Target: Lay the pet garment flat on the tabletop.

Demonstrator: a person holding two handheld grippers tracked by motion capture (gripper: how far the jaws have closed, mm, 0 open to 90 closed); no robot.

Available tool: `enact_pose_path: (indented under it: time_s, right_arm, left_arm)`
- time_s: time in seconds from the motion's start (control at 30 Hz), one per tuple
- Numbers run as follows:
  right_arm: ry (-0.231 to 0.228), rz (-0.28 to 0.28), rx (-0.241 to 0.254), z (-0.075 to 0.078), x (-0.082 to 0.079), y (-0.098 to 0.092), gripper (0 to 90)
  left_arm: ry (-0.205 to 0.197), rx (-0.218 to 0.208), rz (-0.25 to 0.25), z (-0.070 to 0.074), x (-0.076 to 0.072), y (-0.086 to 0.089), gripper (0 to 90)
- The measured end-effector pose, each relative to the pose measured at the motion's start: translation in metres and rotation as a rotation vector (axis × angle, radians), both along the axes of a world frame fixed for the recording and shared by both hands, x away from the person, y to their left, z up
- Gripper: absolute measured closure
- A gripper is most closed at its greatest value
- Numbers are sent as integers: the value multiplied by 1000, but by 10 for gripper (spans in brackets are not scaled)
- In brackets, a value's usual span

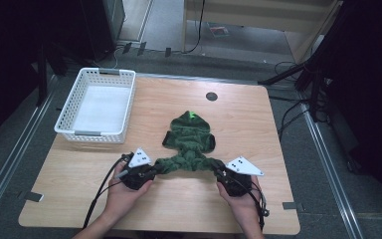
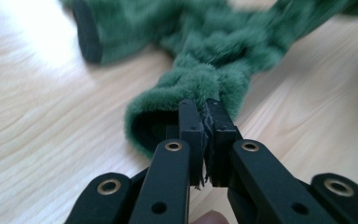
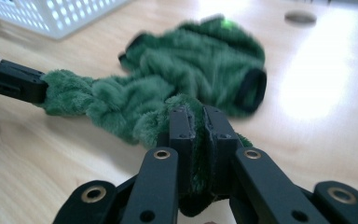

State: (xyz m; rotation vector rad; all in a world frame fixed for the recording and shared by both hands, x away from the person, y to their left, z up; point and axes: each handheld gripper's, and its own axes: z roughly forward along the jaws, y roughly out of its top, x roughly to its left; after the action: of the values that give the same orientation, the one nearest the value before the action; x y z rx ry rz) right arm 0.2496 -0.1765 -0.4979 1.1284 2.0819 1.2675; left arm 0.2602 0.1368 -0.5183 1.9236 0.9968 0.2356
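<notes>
Garment (image 1: 189, 142), green and fuzzy, lies mid-worktop (image 1: 258, 134), a bit toward my side, hood end pointing away, bottom hem toward me. I have both tongs on that near hem. Left tongs (image 1: 154, 171) are clamped tight on the left corner; in the left gripper view the jaws stand nearly together with a thin fold of fleece and dark lining pinched between the pads (image 2: 189, 128). Right tongs (image 1: 218, 169) are closed the same way on the right corner; in the right gripper view green pile sits squeezed between the two jaws, with more cloth bunched under them.

Why hold it so: one corner per hand lets me stretch the hem into a straight band between the tongs, and it already reads as a taut twisted strip from one to the other. My guess is that this grip sets up a fold or a lift, since pulling by two corners keeps the cloth from bunching.

Sleeve cuffs with dark openings lie loose on the wood, to either side of the body, not held. Body rests flat-ish, rumpled.

Basket (image 1: 97, 104), white, sits at the far left of the worktop, well apart from the garment, nothing visible inside. Probably the drop spot once folded. Small round grommet (image 1: 211, 96) sits beyond the hood.
</notes>
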Motion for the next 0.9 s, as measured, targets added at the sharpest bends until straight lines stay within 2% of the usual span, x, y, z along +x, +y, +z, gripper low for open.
enact_pose_path:
  time_s: [0.03, 0.1, 0.17, 0.23, 0.27, 0.33, 0.37, 0.4, 0.43, 0.5, 0.57, 0.63, 0.67, 0.7, 0.73, 0.77, 0.8, 0.83, 0.87, 0.9]
  right_arm:
    - [-16, 7, 4, 4, 0, 1, 841]
    - [-47, 17, 11, 9, 0, 2, 841]
    - [-66, 22, 17, 14, 0, 3, 840]
    - [-64, 26, 16, 14, 0, 1, 838]
    - [-59, 26, 11, 14, 0, 0, 837]
    - [-31, 17, 15, 10, 0, -5, 832]
    - [-12, 19, 9, 8, 0, -7, 828]
    - [12, 24, 9, 6, -1, -9, 823]
    - [48, 33, 1, 2, -2, -12, 821]
    - [78, 31, -17, -6, -5, -16, 819]
    - [120, 39, -52, -13, -8, -20, 784]
    - [185, 80, -84, -19, -8, -22, 693]
    - [189, 100, -97, -20, -9, -22, 650]
    - [200, 129, -74, -18, -11, -23, 591]
    - [213, 155, -23, -14, -12, -25, 547]
    - [211, 168, 19, -9, -13, -26, 536]
    - [197, 179, 84, -2, -13, -26, 538]
    - [185, 178, 114, 3, -11, -25, 568]
    - [166, 165, 124, 6, -9, -23, 600]
    - [147, 144, 123, 6, -6, -18, 645]
  left_arm:
    - [7, -28, -2, 3, 1, 3, 882]
    - [33, -117, -19, 9, 4, 10, 881]
    - [34, -157, -27, 15, 4, 15, 882]
    - [70, -204, -45, 16, 7, 19, 880]
    - [102, -200, -68, 13, 10, 20, 879]
    - [156, -138, -121, 5, 13, 20, 876]
    - [166, -100, -137, 2, 13, 20, 875]
    - [151, -34, -137, -3, 11, 19, 873]
    - [144, -4, -134, -5, 9, 19, 874]
    - [156, 14, -154, -9, 8, 20, 873]
    - [163, 56, -174, -10, 8, 19, 846]
    - [186, 95, -223, -11, 8, 18, 717]
    - [157, 99, -229, -8, 5, 18, 663]
    - [148, 76, -229, -5, 4, 19, 612]
    - [143, 47, -231, -3, 5, 21, 575]
    - [130, 0, -213, 2, 6, 22, 565]
    - [113, -21, -181, 5, 7, 22, 550]
    - [92, -35, -140, 7, 8, 20, 525]
    - [83, -39, -108, 7, 9, 16, 521]
    - [91, -28, -102, 4, 11, 12, 531]
